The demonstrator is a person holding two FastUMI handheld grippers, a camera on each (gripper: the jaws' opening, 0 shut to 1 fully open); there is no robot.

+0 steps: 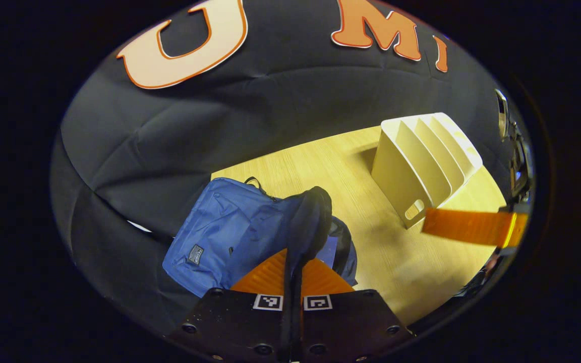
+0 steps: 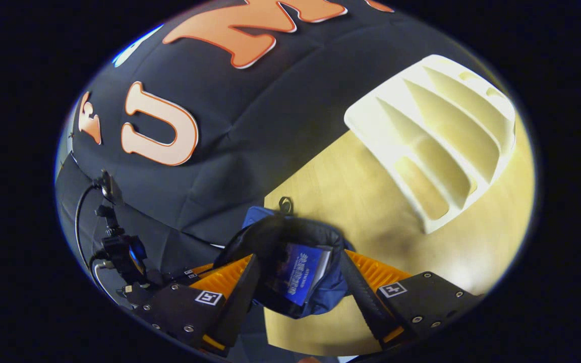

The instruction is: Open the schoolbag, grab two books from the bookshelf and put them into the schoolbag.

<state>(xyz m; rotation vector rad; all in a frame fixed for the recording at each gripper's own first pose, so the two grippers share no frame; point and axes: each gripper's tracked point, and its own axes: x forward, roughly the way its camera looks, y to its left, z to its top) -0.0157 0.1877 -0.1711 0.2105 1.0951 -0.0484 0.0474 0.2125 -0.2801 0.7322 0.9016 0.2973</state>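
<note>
Blue schoolbag [image 1: 230, 232] lying on wooden table [image 1: 401, 262] by booth wall, mouth facing grippers. Left gripper [image 1: 293, 272] pressed together on bag's dark padded rim [image 1: 310, 217], holding mouth up. Right gripper [image 2: 295, 282] spread wide, straddling open mouth from above; blue book [image 2: 298, 275] standing inside between fingers, contact w/ either finger unclear. White bookshelf [image 2: 442, 136] well apart, slots looking empty. Probably near done: right closer to opening, straight pull-out next.
</note>
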